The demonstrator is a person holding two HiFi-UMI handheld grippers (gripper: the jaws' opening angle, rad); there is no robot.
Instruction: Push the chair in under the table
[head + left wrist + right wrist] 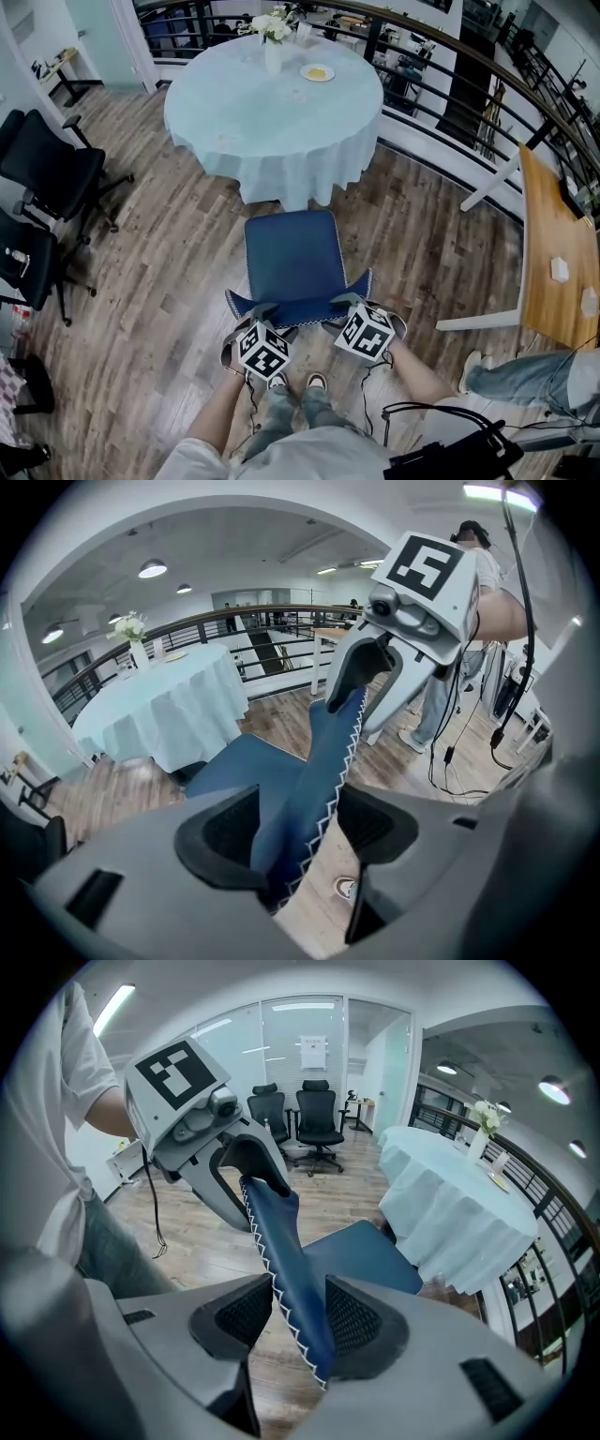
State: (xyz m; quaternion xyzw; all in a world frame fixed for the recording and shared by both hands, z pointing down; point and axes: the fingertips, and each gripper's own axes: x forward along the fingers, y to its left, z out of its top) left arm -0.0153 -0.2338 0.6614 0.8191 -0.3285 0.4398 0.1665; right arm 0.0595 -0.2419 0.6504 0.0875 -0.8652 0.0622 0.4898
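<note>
Blue chair [291,258] faces the round table [234,94], seat just short of the hanging cloth [309,178], not yet under. Left gripper [295,832] and right gripper [295,1321] each clamp the top edge of the backrest [300,309], one near each end.

Risks, as I judge them:
- an uneven push swings the chair off line
- the seat snags the cloth and drags it, upsetting vase [272,52] and plate [317,72]
- the legs strike a table base hidden under the cloth
- pads slip off the thin stitched edge

Floor [169,281]: bare wood planks. Room: office chairs [47,169] at left, railing [450,56] behind the table
</note>
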